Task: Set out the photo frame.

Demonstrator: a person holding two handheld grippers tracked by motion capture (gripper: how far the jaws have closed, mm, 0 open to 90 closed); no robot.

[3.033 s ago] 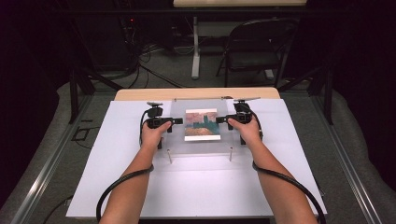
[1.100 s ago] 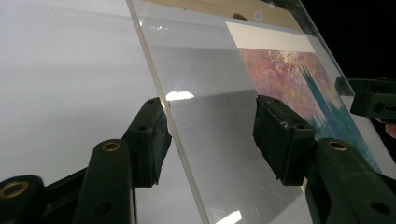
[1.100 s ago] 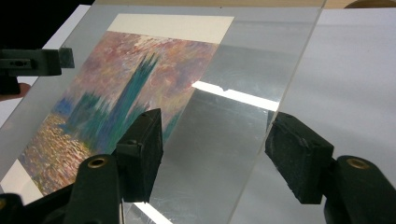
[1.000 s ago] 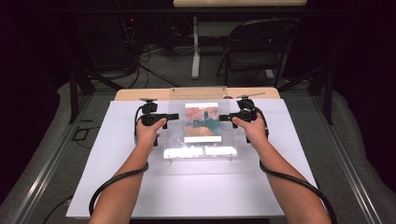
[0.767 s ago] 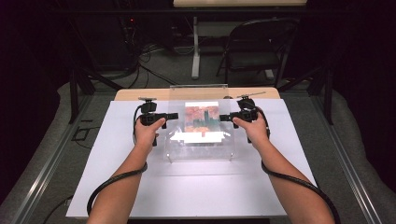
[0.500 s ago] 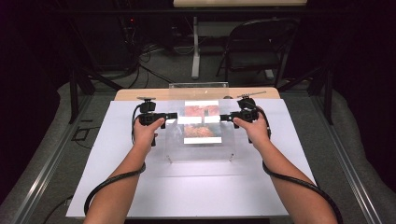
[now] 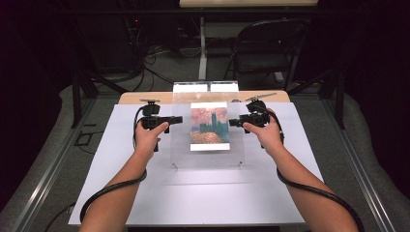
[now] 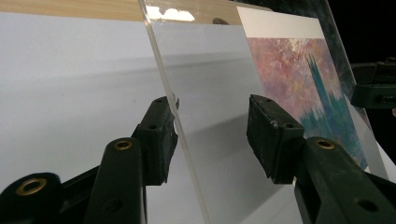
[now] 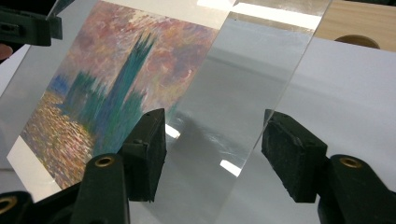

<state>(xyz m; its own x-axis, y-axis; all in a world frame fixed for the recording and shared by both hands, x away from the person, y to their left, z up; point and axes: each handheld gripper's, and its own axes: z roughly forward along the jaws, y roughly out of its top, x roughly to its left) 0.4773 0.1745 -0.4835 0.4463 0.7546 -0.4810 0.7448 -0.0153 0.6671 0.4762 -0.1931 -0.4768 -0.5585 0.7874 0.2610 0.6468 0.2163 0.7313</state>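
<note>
Gripping that sheet (image 7: 181, 145) yet, or just standing round it?

Standing round it. My left gripper (image 7: 179, 119) is at the sheet's 9 o'clock edge and my right gripper (image 7: 232, 122) at its 3 o'clock edge. Both pairs of jaws have just been closing, with the clear edge between them, but neither pair is clenched.

How can you tell?

From the left gripper view, the left gripper (image 8: 212, 135) has one pad touching the sheet (image 8: 205, 93) at 9 o'clock, while the pad at 3 o'clock stands apart from it. From the right gripper view, the right gripper (image 9: 212, 149) has the sheet's (image 9: 261, 70) edge running up between the pads. The pad at 3 o'clock is off it. Whether the pad at 9 o'clock touches, I cannot tell.

So where is the sheet sitting?

In the middle of the white table (image 7: 193, 198), tilted. Its 6 o'clock edge is down near the table and its 12 o'clock edge is raised toward the far side, where light glares on it.

And the print (image 7: 209, 125)?

Flat against the sheet, centred between my two grippers. It shows a dark blue-green tower under a pink sky, with a white margin at top and bottom. The right gripper view has the print (image 9: 116, 70) at 10 o'clock; the left gripper view has the print (image 8: 299, 79) at 2 o'clock.

Anything beyond?

A wooden strip (image 7: 145, 98) along the table's 12 o'clock edge, and a folding chair (image 7: 266, 43) on the floor at 1 o'clock.
</note>
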